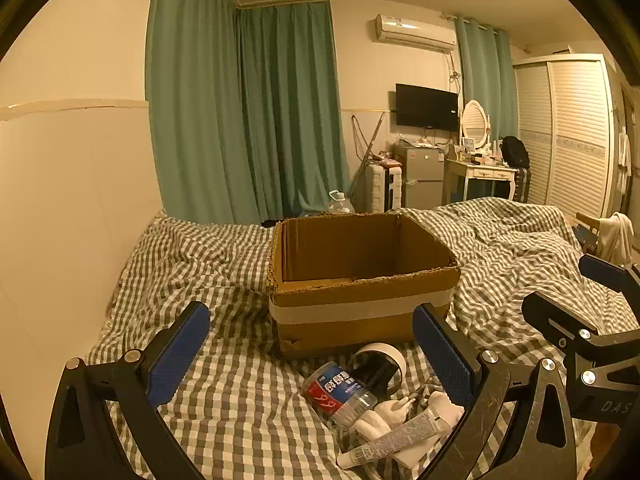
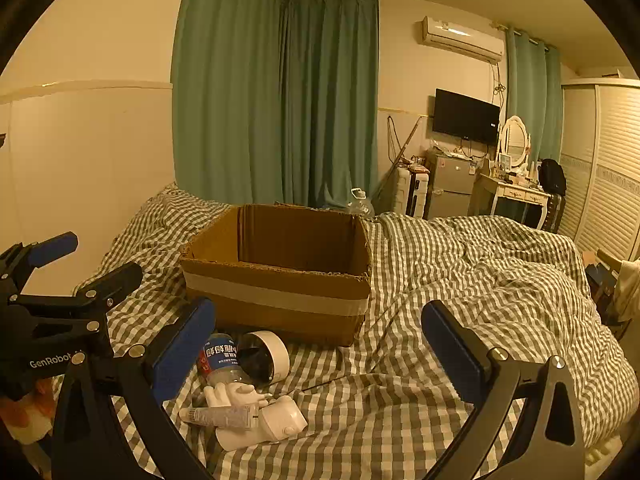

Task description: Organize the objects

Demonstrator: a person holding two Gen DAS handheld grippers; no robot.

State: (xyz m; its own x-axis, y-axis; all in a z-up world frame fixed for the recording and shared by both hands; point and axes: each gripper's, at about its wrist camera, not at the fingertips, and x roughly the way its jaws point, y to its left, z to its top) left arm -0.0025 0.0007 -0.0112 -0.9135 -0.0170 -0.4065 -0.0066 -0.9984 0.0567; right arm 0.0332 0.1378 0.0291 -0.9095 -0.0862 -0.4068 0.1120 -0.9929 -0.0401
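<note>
Both grippers hover over the bed (image 2: 460, 280) just in front of the cardboard box (image 2: 280, 272), each with its jaws wide apart and holding nothing. The left gripper (image 1: 312, 356) faces a small heap of things lying on the checked cover right before the box; the right gripper (image 2: 320, 352) has the same heap toward its left finger.

Nearest in the heap lies a grey tube (image 1: 394, 438) across a white hand-shaped piece (image 1: 384, 414) and a white handled gadget (image 2: 276, 426). Just behind them a plastic water bottle (image 1: 340, 394) lies on its side, touching a white-rimmed dark cup (image 1: 378, 364) tipped over right against the box front.

The box stands open, taped with a pale band, and its visible interior looks bare. Beyond it hang green curtains (image 2: 280, 100).
</note>
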